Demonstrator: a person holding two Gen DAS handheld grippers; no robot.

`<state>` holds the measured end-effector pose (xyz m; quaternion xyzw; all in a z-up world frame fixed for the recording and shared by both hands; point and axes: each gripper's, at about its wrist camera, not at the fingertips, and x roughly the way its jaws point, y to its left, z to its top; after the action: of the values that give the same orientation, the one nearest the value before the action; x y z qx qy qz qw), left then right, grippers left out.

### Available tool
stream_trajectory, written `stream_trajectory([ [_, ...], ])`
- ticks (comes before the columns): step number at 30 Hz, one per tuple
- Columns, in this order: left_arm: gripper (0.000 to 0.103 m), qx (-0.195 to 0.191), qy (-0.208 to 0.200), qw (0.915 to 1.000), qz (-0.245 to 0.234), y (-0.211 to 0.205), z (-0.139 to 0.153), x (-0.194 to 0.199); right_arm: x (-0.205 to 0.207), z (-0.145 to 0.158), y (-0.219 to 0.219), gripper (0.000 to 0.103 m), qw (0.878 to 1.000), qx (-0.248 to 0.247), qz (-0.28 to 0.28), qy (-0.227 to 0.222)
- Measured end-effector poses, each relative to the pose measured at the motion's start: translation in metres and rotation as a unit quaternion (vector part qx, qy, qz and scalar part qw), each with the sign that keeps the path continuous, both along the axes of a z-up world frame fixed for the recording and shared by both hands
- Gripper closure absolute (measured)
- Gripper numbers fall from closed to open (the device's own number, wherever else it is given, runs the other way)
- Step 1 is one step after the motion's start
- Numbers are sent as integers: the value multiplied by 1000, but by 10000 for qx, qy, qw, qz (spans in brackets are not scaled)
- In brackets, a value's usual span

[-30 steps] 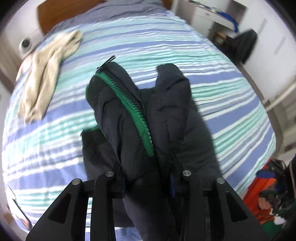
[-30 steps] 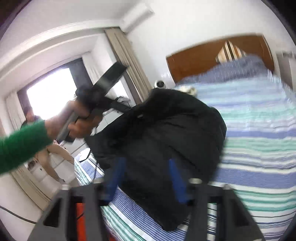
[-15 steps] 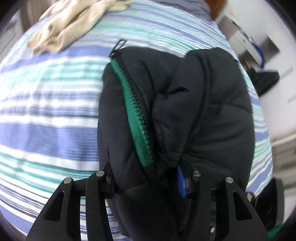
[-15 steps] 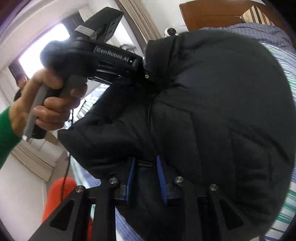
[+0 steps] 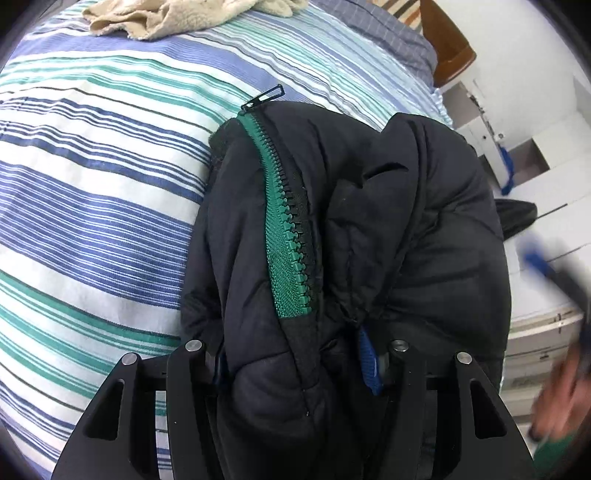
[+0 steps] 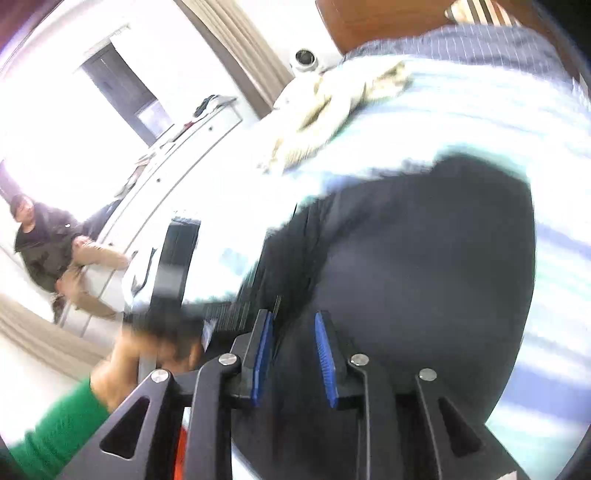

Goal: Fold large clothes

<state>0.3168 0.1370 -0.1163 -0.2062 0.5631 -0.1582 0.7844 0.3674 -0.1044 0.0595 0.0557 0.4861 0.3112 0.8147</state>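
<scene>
The black jacket (image 5: 388, 229) lies bunched on the striped bed (image 5: 92, 206), its green zipper (image 5: 284, 236) facing up. The left gripper (image 5: 295, 354) has just been opening; a thick fold of jacket sits between its fingers, and whether the pads press on it cannot be told. The right gripper (image 6: 293, 354) has just opened slightly; its blue pads (image 6: 325, 354) stand apart above the jacket (image 6: 424, 266), gripping nothing. A beige garment (image 5: 192, 16) lies near the headboard.

Striped bed (image 5: 96, 206), white drawers (image 5: 546, 325)
</scene>
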Motion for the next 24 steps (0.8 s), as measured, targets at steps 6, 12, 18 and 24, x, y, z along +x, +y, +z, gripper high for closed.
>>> stream_trajectory([
  [6,47,82,49,10000,8,0,-3,8,84,-81,76,77,9878,-1328,550,607],
  [12,48,147,200,9997,92,6,-14,24,104,-136,94,82,9758,-1833,327,1146],
  [18,47,165,204,9997,-32,6,-9,23,93,-120,72,79,9826,-1637,282,833],
  [24,47,241,188,9995,-69,3,-5,25,0,-48,37,74,9914,-1174,581,-76],
])
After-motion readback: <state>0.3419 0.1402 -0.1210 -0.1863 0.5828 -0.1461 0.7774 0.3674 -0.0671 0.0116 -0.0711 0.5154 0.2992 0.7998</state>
